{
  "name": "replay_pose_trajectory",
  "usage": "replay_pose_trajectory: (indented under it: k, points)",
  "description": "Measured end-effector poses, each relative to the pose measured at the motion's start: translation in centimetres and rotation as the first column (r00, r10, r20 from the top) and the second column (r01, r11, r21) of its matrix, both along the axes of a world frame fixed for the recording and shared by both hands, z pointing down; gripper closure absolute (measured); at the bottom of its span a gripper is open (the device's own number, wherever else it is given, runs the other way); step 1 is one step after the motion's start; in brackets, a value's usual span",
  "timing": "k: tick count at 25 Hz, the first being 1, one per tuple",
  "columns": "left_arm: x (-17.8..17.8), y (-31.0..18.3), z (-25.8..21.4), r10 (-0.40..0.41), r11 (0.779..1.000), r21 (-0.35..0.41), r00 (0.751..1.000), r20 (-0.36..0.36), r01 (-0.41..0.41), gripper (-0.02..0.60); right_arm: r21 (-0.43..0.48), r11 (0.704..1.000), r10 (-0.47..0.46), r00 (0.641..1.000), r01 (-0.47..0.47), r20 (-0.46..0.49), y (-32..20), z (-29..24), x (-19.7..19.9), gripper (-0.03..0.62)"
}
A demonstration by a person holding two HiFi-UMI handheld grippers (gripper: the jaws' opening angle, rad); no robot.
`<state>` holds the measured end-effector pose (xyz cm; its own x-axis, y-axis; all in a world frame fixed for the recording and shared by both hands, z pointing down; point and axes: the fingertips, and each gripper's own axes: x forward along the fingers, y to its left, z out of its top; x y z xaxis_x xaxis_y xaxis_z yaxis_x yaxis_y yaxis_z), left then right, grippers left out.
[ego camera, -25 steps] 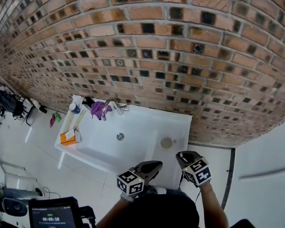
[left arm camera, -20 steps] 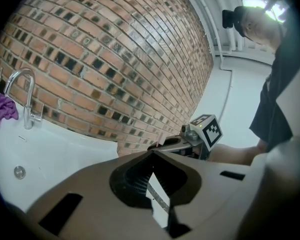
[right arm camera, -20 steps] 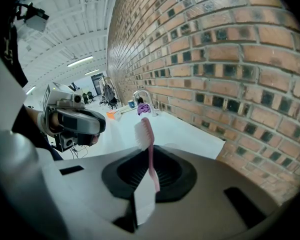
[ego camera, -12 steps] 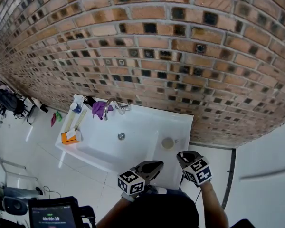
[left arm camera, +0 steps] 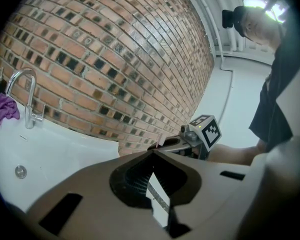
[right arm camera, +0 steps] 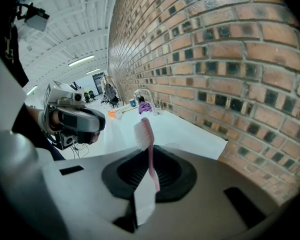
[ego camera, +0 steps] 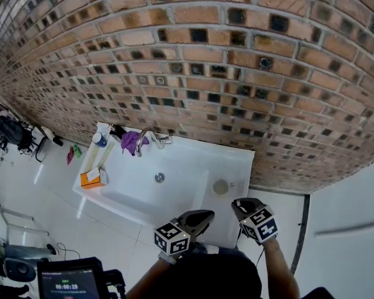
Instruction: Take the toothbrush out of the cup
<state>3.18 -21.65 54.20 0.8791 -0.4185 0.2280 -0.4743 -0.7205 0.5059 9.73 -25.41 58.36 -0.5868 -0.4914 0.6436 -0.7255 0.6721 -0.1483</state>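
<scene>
Over the front right corner of the white sink (ego camera: 186,162), the right gripper (right arm camera: 148,184) grips the pink toothbrush (right arm camera: 150,154). The handle is pinched between its pads, and the bristled head stands up toward 12 o'clock, out of the cup (ego camera: 220,187). That cup stands on the sink's right ledge, at about 10 o'clock from the right gripper and apart from it. At 9 o'clock from the right gripper, the left gripper (left arm camera: 152,173) has its jaws drawn together with nothing between them.
</scene>
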Motion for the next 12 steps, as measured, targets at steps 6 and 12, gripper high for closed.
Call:
replay_pose_trajectory:
  k: [6,12]
  points:
    - [-0.17,-0.10,0.07,-0.008,1.000,-0.002,1.000,-0.002,0.008,0.575,0.008,0.999,-0.035,0.999,0.035,-0.010,0.11,0.26,-0.52,0.583]
    - [-0.51,-0.12,0.20,-0.017,1.000,-0.004,1.000,-0.004,0.017,0.575,-0.001,0.999,-0.051,0.998,0.051,-0.026,0.19,0.54,-0.89,0.583]
